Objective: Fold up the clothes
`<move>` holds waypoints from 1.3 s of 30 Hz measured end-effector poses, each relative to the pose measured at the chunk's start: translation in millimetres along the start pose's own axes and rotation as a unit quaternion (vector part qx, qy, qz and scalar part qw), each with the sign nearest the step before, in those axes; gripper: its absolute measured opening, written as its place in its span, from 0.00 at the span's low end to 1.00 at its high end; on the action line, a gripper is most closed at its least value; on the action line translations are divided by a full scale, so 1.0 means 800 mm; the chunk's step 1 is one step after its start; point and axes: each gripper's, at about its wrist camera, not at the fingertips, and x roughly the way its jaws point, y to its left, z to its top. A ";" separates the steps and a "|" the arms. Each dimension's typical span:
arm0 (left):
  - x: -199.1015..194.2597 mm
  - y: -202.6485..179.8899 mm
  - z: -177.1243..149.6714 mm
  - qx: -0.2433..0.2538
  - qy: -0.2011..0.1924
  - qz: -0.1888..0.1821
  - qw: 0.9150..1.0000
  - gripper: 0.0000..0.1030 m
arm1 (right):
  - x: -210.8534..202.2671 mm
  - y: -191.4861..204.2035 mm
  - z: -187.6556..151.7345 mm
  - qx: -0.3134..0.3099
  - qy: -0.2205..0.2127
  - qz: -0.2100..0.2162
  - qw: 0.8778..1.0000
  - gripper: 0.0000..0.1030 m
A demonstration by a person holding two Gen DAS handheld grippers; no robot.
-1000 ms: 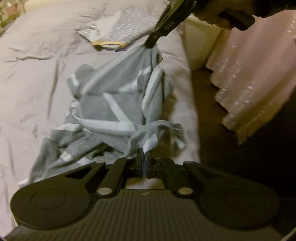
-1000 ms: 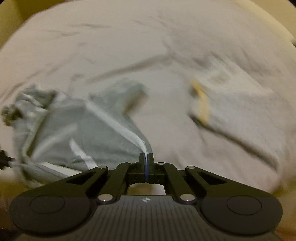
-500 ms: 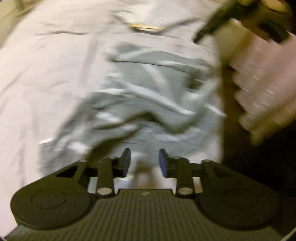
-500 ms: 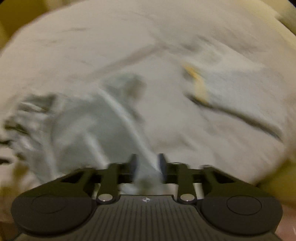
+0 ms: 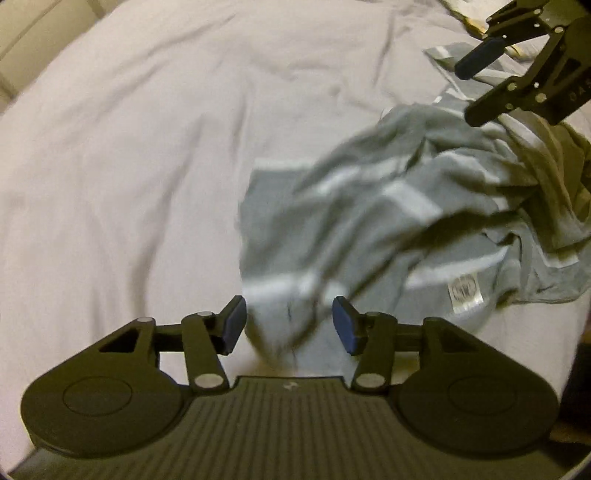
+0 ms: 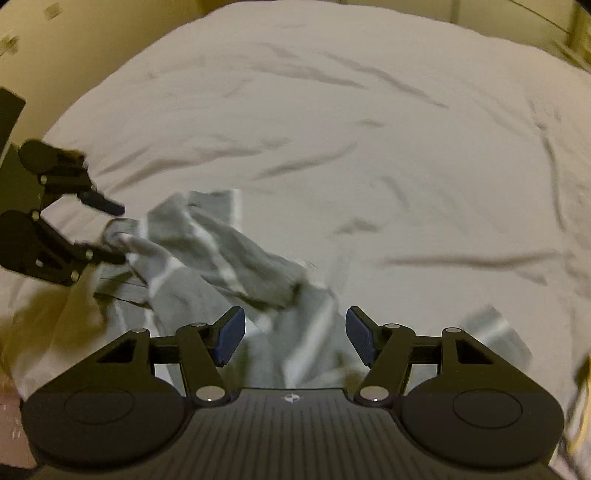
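A grey garment with pale stripes (image 5: 388,206) lies crumpled on the bed's pale sheet (image 5: 129,147), its white label (image 5: 463,288) facing up. My left gripper (image 5: 288,325) is open, its blue pads on either side of a bunched end of the cloth without pinching it. My right gripper (image 6: 291,336) is open too, just above another part of the same garment (image 6: 207,254). In the left wrist view the right gripper (image 5: 476,85) hangs open over the garment's far edge. In the right wrist view the left gripper (image 6: 114,232) shows at the left, open.
The wrinkled sheet (image 6: 332,129) spreads wide beyond the garment. Another folded pale piece with a yellow trim (image 5: 476,22) peeks in at the top right of the left wrist view. The bed's edge and dark floor (image 5: 580,350) lie to the right.
Both grippers were shut on the grey garment a second ago; both have opened and let it drop onto the bed. The cameras swung toward the middle of the sheet.
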 end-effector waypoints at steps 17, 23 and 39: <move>-0.056 -0.025 -0.132 -0.189 -0.053 -0.025 0.980 0.53 | 0.113 0.174 0.126 -0.420 0.027 0.139 0.896 0.67; -0.057 -0.026 -0.169 -0.237 -0.063 -0.028 0.969 0.53 | 0.171 0.225 0.131 -0.535 0.125 0.149 0.822 0.57; -0.071 -0.060 -0.097 -0.313 -0.113 -0.016 0.943 0.59 | 0.028 0.037 0.203 -0.332 -0.019 0.040 0.942 0.00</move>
